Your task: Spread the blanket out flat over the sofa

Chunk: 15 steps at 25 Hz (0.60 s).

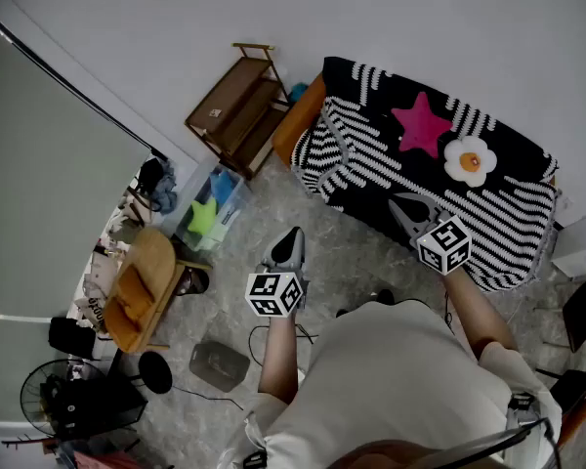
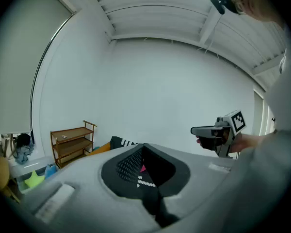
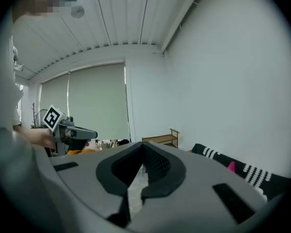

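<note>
Clear bin [image 1: 242,203] (near sofa [image 1: 295,125]) — green star [image 1: 203,218], blue thing [image 1: 223,186] inside.

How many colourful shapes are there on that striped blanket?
2: a pink star near the middle of the blanket, and a white flower-like shape with an orange centre just right of it. Folds at the edges may hide more.

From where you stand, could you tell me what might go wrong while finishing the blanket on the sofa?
The blanket leaves the sofa's orange end bare; tugging it over may drag it off the far side.
A cable lies on the floor beside you: a possible trip.
Left tongs and right tongs are both shut, so a grab now would likely only push fabric.
</note>
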Motion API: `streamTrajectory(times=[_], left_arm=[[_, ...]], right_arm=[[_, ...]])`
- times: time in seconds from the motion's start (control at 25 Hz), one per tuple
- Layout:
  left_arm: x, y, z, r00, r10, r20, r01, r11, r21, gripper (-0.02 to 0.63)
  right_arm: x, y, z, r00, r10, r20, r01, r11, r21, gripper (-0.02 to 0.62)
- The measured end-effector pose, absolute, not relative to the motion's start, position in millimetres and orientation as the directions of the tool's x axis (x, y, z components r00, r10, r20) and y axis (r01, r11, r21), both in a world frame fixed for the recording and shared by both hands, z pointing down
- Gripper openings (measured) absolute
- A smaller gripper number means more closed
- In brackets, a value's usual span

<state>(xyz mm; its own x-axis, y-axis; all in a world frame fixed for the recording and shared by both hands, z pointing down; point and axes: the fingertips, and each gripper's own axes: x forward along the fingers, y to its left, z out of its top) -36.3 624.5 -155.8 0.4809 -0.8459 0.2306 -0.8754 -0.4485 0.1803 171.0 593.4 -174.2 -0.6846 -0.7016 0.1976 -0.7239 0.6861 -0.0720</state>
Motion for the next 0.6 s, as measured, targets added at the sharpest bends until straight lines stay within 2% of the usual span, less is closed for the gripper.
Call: streamTrajectory(times=[0.6], left_arm=[[-23, 626, -144, 0.466, -0.849, 0.25, -0.884, -0.432, 0.181, 0.018]], right_arm=[[186, 591, -166, -0.676, -0.709, 0.201, -0.735, 0.669, -0.113, 0.005]])
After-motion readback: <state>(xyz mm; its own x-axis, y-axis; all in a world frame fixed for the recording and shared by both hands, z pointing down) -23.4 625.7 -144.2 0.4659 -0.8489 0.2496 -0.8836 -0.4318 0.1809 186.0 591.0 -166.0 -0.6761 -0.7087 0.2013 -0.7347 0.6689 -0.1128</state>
